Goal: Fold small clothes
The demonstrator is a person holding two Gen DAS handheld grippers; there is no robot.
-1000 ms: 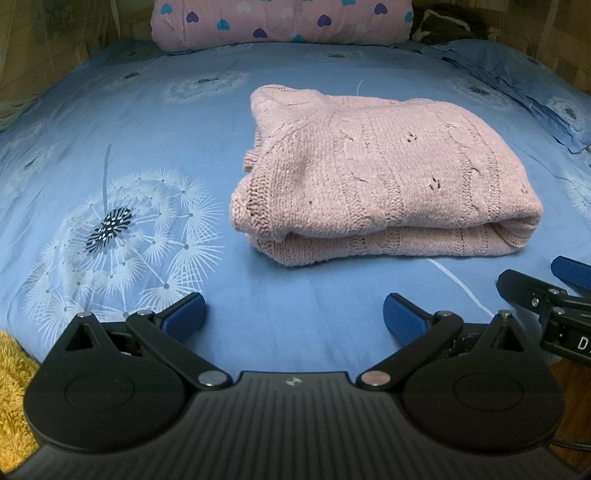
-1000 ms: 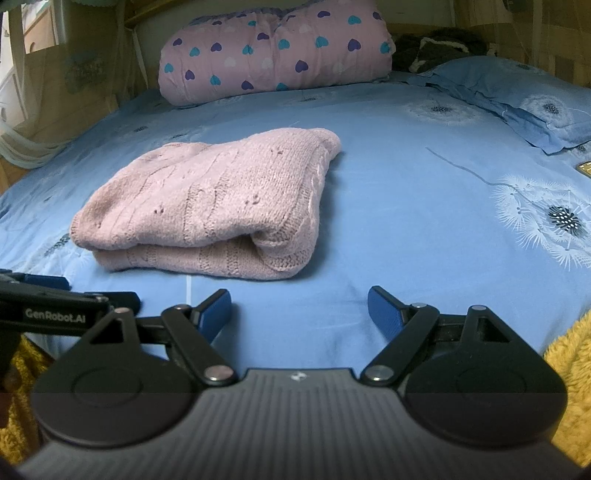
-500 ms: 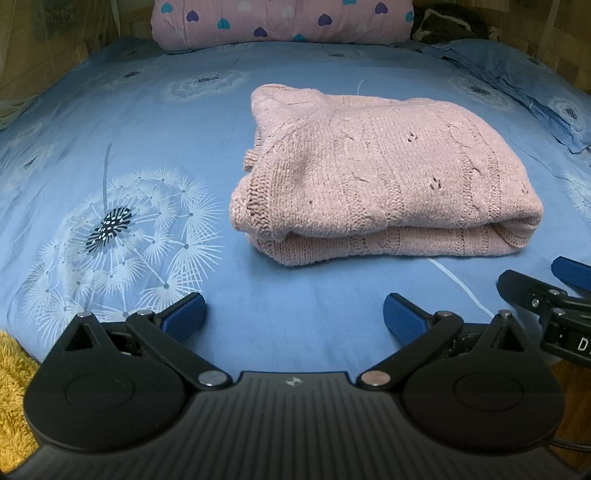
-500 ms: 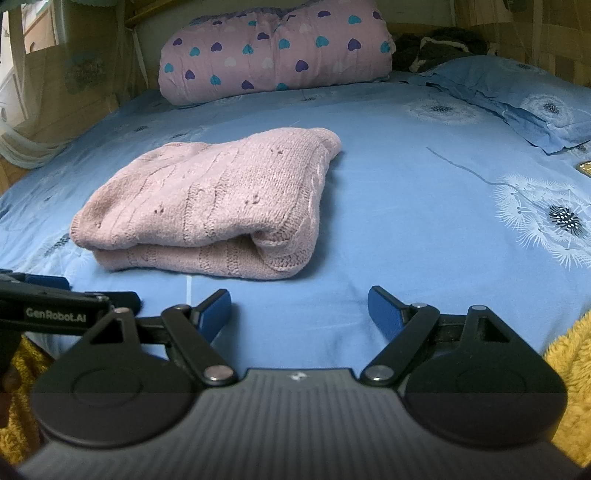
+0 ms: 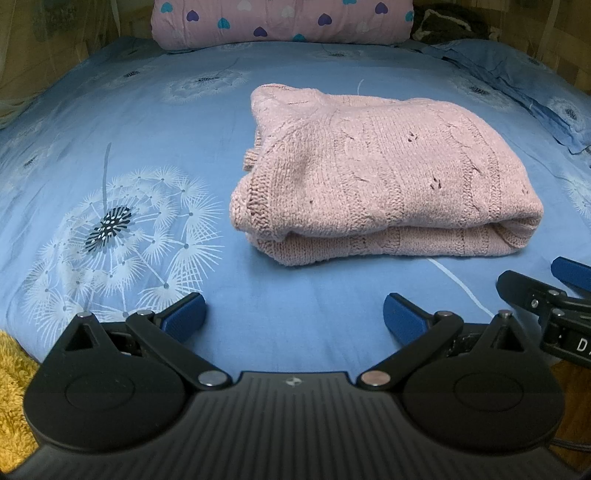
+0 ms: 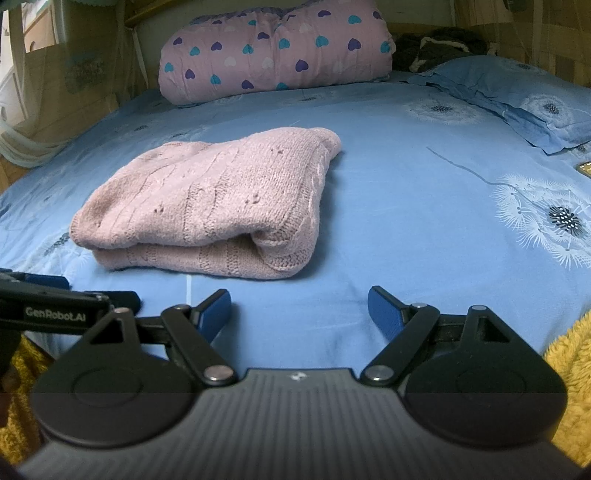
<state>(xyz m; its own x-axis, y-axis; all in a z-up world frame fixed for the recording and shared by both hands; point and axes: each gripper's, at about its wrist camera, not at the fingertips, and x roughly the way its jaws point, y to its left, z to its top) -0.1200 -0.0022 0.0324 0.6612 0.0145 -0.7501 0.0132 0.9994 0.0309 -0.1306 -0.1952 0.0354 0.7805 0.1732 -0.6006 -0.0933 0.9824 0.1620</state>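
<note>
Pink knit, the sweater (image 5: 384,184) lay folded on the bed (image 5: 147,122), at twelve o'clock from both tools; the left tool (image 5: 294,315) and right tool (image 6: 299,308) gaped, empty. Any snag would probably drag the loose top layer open.

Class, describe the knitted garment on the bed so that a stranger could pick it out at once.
Start at the blue dandelion-print bedsheet. Near its middle, well in front of the pink heart-patterned rolled quilt, lies the folded pale pink cable-knit sweater. It alone is chunky ribbed wool, stacked in layers.
</note>
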